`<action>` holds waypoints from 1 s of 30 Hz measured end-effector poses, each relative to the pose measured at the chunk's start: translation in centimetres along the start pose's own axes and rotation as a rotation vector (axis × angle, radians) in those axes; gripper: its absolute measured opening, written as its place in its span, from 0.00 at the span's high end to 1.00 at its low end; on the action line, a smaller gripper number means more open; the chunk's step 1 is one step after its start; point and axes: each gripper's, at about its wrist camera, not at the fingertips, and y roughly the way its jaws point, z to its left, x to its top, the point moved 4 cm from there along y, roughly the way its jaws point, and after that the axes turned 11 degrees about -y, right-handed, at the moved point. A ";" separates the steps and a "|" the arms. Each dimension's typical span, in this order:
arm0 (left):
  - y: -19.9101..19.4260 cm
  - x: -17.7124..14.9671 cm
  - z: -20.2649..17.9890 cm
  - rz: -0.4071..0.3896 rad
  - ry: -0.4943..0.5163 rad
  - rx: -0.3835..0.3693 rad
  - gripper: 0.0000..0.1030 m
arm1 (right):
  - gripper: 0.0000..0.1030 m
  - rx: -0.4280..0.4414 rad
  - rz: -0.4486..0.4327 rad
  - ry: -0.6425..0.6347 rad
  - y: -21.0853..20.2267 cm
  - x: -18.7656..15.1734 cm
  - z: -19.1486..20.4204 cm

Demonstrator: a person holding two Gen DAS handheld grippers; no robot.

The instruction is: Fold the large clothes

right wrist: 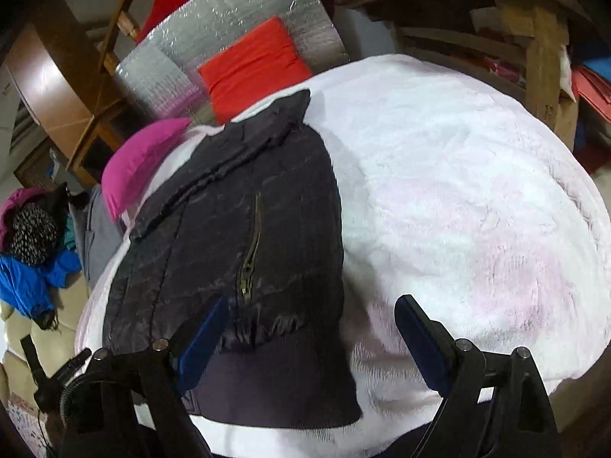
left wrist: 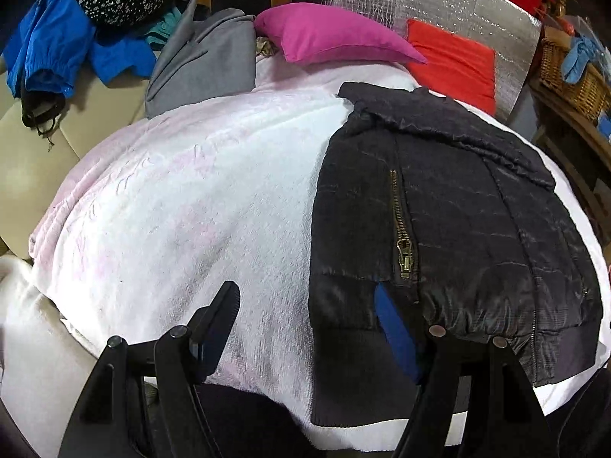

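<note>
Writing: no brand, label or lettering can be read on anything in either view.
Jacket: a black quilted jacket (left wrist: 450,229) lies folded lengthwise on a white fleece blanket (left wrist: 198,206), ribbed hem nearest the fingers, collar at the far end; a brass zipper (left wrist: 401,229) runs along its front.
Left gripper (left wrist: 309,324): points forward and downward over the near edge of the blanket, fingers spread wide, nothing pinched. Its left finger (left wrist: 217,316) hangs over bare fleece; its right finger (left wrist: 393,332), with a blue pad, sits at the jacket's hem just below the zipper pull. Whether that pad touches the cloth cannot be told.
Right gripper (right wrist: 309,339): also angled downward, fingers spread wide and holding nothing. Its left finger (right wrist: 202,343) lies over the jacket's hem; its right finger (right wrist: 420,343) is over bare blanket beyond the jacket's edge. The hem corner sits between the two fingers.
Beyond the fingers: a magenta pillow (left wrist: 328,38) and a red cushion (left wrist: 454,65) past the collar, a grey garment (left wrist: 206,61) beside the pillow, a blue garment (left wrist: 49,49) far left.
</note>
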 end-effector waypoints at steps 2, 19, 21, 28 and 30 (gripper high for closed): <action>0.2 0.0 -0.3 0.006 0.012 0.011 0.28 | 0.12 -0.009 0.017 -0.008 0.2 -0.5 0.1; 0.2 0.0 -1.1 -0.006 0.067 0.101 0.28 | 0.12 -0.035 0.050 -0.048 0.7 -1.2 0.8; 0.2 0.0 -1.1 -0.008 0.069 0.102 0.28 | 0.12 -0.038 0.049 -0.053 0.7 -1.2 0.9; 0.8 -0.4 -1.3 0.017 0.075 0.095 0.28 | 0.12 -0.051 0.063 -0.064 1.2 -0.9 0.7; 1.1 -0.5 -1.2 0.033 0.067 0.084 0.28 | 0.12 -0.062 0.073 -0.065 1.5 -0.8 0.4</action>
